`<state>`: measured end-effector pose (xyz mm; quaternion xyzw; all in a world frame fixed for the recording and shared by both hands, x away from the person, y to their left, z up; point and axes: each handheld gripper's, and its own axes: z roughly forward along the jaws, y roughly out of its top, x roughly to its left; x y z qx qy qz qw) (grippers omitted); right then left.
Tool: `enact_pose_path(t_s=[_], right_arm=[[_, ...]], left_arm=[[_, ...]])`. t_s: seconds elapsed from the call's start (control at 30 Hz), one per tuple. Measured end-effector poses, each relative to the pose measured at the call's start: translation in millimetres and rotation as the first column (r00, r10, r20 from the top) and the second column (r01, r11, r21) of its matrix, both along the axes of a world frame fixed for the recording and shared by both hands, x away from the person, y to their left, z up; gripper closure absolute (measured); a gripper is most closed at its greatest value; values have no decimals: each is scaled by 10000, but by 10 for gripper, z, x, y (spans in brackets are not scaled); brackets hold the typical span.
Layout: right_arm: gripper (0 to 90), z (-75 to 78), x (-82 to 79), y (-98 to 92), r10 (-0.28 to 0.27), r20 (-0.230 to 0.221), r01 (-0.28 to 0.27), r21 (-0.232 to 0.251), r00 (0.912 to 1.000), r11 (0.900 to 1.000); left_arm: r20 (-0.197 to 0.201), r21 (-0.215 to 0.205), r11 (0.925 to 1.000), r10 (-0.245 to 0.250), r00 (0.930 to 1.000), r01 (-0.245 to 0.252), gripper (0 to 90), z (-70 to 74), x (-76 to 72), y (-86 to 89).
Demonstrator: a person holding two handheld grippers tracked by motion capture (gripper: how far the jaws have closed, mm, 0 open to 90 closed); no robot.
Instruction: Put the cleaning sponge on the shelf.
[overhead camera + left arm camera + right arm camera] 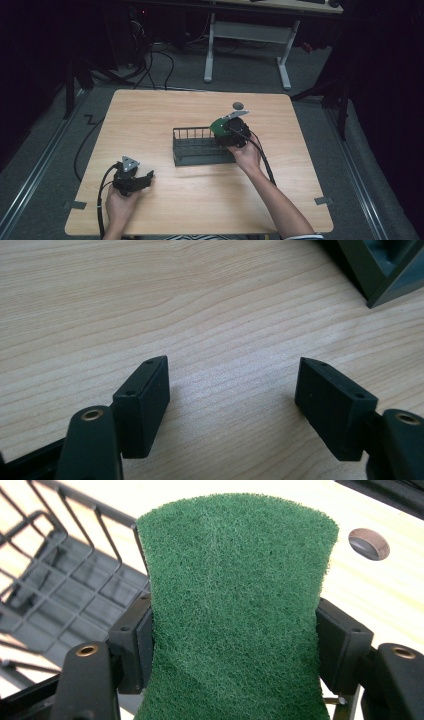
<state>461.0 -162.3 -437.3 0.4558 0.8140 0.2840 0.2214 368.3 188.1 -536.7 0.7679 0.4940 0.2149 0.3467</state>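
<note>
Scouring pad (235, 610) clamped in the right claw (226, 126), poised at the right end of the wire rack (192, 147).

Green and fibrous, the pad looks light, soft and compliant; its edges pinch inward where the black pads squeeze it, so a mid-width hold across the narrow waist should keep it from folding or slipping. The right hand (246, 156) reaches forward over the counter (150, 110), holding the claw above the rack's end, with a small dark hole (369, 543) in the counter beyond. The left claw (232, 385) sits released, jaws wide apart with nothing between them, low over bare wood near the counter's front left.
</note>
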Motion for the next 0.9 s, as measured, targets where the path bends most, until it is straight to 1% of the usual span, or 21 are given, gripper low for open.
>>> enact_pose_path(t_s=[0.03, 0.13, 0.17, 0.2, 0.3, 0.4, 0.47, 0.6, 0.7, 0.8, 0.9], right_arm=[[296, -6, -6, 9, 54, -1, -54, -152, 10000, 9999], [265, -58, 5, 16, 141, -357, -153, -334, 9993, 9993], [265, -80, -4, 14, 168, -342, -182, -409, 9993, 9990], [266, -88, -18, 13, 146, -303, -157, -365, 9994, 9992], [264, -82, -43, -23, 164, -329, -163, 55, 9993, 9999], [252, -73, -69, -48, 213, -320, -207, 194, 9993, 9996], [267, -55, -92, -73, 253, -229, -246, 322, 9994, 9992], [273, -29, -123, -67, 387, 2, -387, 226, 9993, 9990], [241, -31, -141, -57, 464, 6, -464, 104, 9989, 9989], [232, -28, -157, -70, 568, 18, -568, 33, 9984, 9984], [236, -22, -156, -106, 609, -26, -608, 327, 9981, 9976]], left_arm=[[-2, 2, 10000, 1, 10000, -1, 304, 0, 0, 0], [2, -1, 10000, 7, 10000, -7, 304, 0, 0, -1], [-1, -2, 10000, 7, 10000, -7, 304, 0, 0, -1], [0, -2, 10000, 5, 10000, -5, 304, 0, 0, 0], [-1, 0, 10000, 6, 10000, -6, 304, 0, 0, 0], [-3, 0, 10000, 4, 10000, -4, 304, 0, 0, 0], [0, 2, 10000, 4, 10000, -4, 304, 0, 0, 0], [-1, 1, 10000, 7, 10000, -7, 304, 0, 0, -1], [-1, 2, 10000, 4, 10000, -4, 304, 0, 0, 0], [0, 0, 10000, 5, 10000, -5, 304, 0, 0, 0], [-2, 2, 10000, 5, 10000, -5, 304, 0, 0, 0]])
